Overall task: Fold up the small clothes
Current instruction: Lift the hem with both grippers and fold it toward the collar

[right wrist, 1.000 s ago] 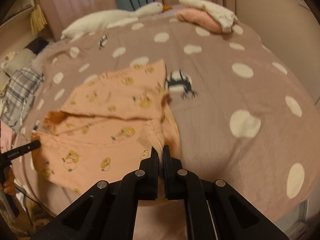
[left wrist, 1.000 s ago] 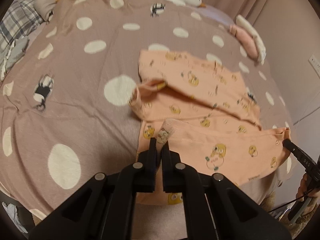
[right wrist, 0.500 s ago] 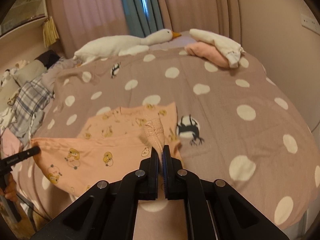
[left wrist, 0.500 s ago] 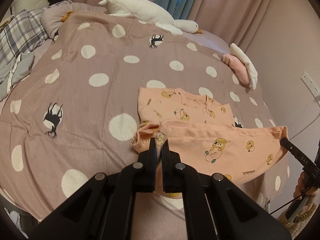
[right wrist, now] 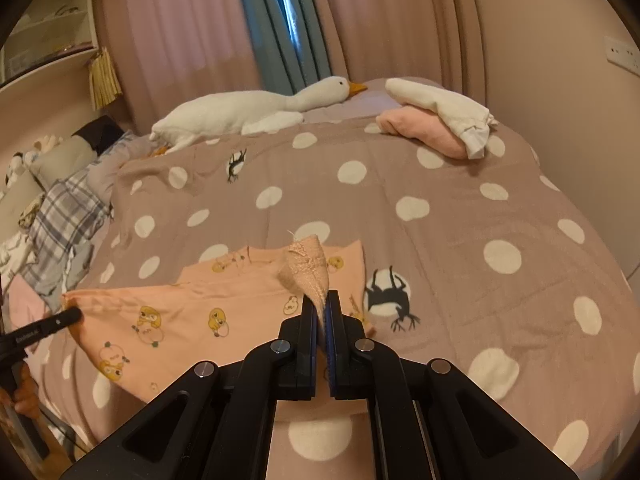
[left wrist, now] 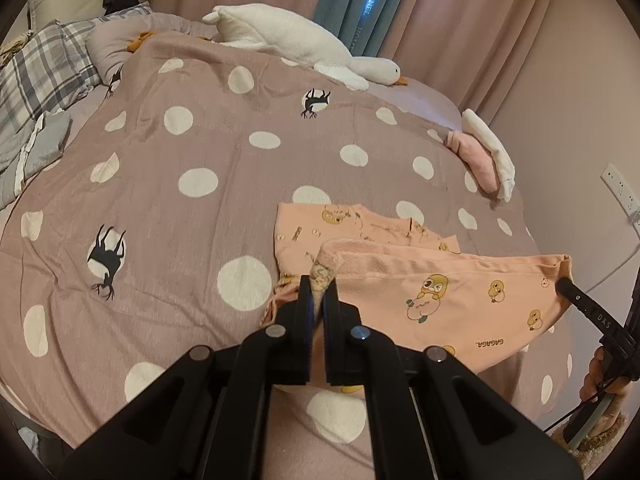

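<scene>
A small peach garment with yellow duck prints (left wrist: 440, 292) is stretched between both grippers above the polka-dot bedspread (left wrist: 180, 220). My left gripper (left wrist: 318, 288) is shut on its left hem corner. My right gripper (right wrist: 320, 302) is shut on the other hem corner; its tip also shows in the left wrist view (left wrist: 568, 286). The lifted edge hangs taut, and the rest of the garment (right wrist: 256, 264) lies flat on the bed beyond it. The left gripper's tip shows in the right wrist view (right wrist: 60, 320).
A white goose plush (left wrist: 304, 52) lies along the far side of the bed. Folded pink and white clothes (right wrist: 436, 124) sit at the far right corner. Plaid bedding and pillows (left wrist: 44, 76) are at the left. A wall (left wrist: 580, 120) borders the bed's right side.
Both grippers have risen and moved forward with the garment's near edge, lifting it off the bed and carrying it over the flat part. Both stay shut.
</scene>
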`<action>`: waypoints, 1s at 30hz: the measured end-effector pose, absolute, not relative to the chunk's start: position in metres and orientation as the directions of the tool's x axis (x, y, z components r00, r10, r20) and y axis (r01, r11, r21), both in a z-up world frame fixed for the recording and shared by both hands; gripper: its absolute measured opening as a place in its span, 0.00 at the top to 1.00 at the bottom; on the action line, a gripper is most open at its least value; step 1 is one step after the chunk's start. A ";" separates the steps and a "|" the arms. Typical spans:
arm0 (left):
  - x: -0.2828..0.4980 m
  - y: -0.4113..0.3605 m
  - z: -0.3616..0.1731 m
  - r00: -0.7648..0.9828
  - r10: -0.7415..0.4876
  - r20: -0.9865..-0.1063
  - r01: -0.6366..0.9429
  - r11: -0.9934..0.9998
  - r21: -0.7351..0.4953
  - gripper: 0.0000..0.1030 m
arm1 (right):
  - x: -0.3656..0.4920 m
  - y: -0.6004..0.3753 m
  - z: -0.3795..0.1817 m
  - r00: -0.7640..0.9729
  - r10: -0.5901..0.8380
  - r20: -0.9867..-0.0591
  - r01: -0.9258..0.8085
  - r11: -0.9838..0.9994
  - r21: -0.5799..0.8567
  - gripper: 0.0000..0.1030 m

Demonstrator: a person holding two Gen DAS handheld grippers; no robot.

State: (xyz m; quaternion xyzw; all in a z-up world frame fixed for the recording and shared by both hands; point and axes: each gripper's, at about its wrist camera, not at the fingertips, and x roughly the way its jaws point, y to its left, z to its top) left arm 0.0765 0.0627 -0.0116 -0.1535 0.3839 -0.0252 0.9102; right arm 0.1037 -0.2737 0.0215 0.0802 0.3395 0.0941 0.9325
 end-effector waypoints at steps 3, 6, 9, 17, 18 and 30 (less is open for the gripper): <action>0.082 0.062 -0.007 0.712 -0.169 -0.681 -0.066 0.950 -0.305 0.97 | 0.108 -0.275 0.025 0.756 0.227 -0.614 -0.120 0.970 0.212 0.95; 0.089 0.062 -0.002 0.720 -0.162 -0.675 -0.069 0.951 -0.302 0.97 | 0.113 -0.275 0.027 0.760 0.221 -0.612 -0.117 0.972 0.205 0.95; 0.097 0.063 0.003 0.726 -0.166 -0.668 -0.069 0.948 -0.310 0.97 | 0.117 -0.275 0.030 0.762 0.218 -0.609 -0.116 0.972 0.202 0.95; 0.112 0.065 0.006 0.724 -0.141 -0.675 -0.104 0.945 -0.309 0.97 | 0.133 -0.277 0.031 0.764 0.239 -0.600 -0.133 0.967 0.216 0.95; 0.113 0.065 0.006 0.724 -0.142 -0.675 -0.104 0.945 -0.310 0.97 | 0.135 -0.277 0.032 0.762 0.239 -0.601 -0.135 0.968 0.214 0.95; 0.146 0.067 0.005 0.717 -0.144 -0.682 -0.111 0.943 -0.315 0.97 | 0.167 -0.268 0.036 0.760 0.220 -0.611 -0.135 0.974 0.184 0.95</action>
